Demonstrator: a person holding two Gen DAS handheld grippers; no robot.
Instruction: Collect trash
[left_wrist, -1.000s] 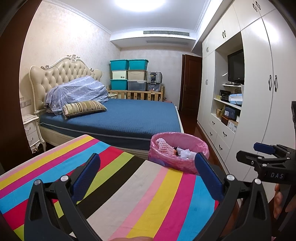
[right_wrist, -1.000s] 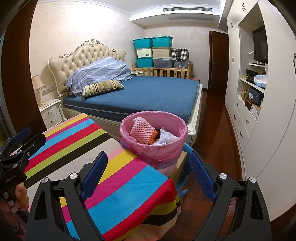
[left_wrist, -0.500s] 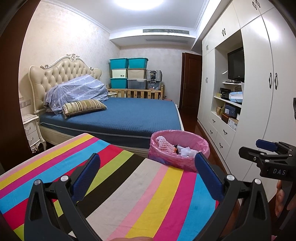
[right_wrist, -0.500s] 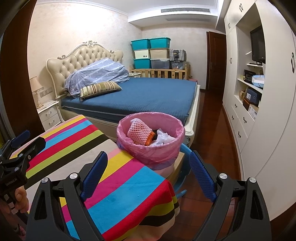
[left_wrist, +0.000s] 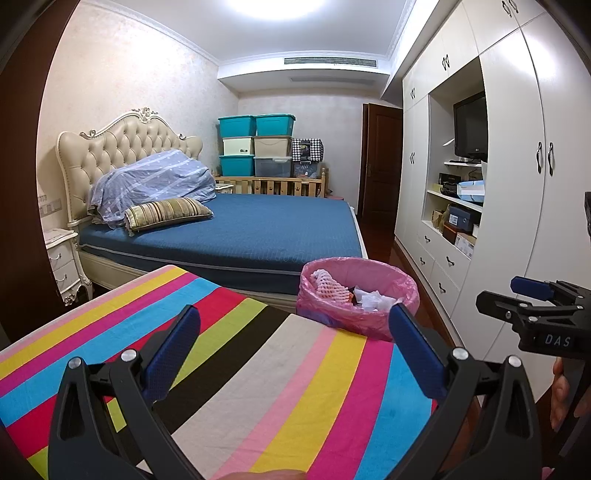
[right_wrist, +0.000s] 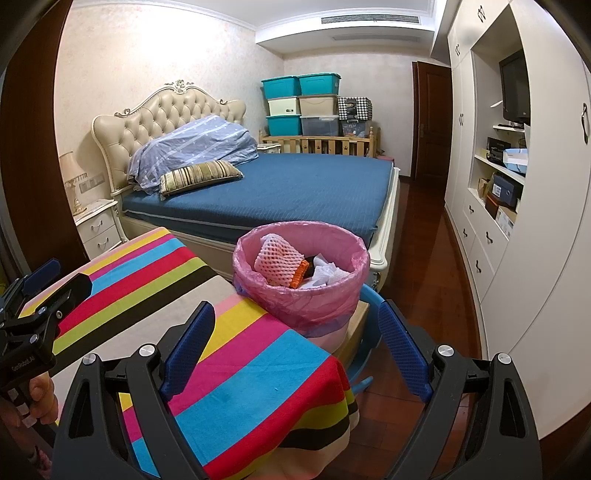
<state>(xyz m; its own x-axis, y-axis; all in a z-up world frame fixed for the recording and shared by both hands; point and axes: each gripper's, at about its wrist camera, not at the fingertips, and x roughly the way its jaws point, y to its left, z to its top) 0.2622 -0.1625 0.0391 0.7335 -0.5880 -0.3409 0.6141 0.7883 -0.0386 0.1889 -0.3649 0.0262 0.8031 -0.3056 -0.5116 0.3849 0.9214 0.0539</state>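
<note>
Nearest, right gripper (right_wrist: 295, 345) and left gripper (left_wrist: 295, 349) both spread wide and empty above the striped tablecloth (right_wrist: 236, 373), bare of litter as far as visible. Just past the cloth's far edge, the pink-lined bin (right_wrist: 301, 275) — already holding a foam fruit net (right_wrist: 277, 260) and crumpled paper (right_wrist: 327, 275). Probably best to scan for remaining scraps, keep jaws wide, approach low — and release only once directly over the bin's mouth.
</note>
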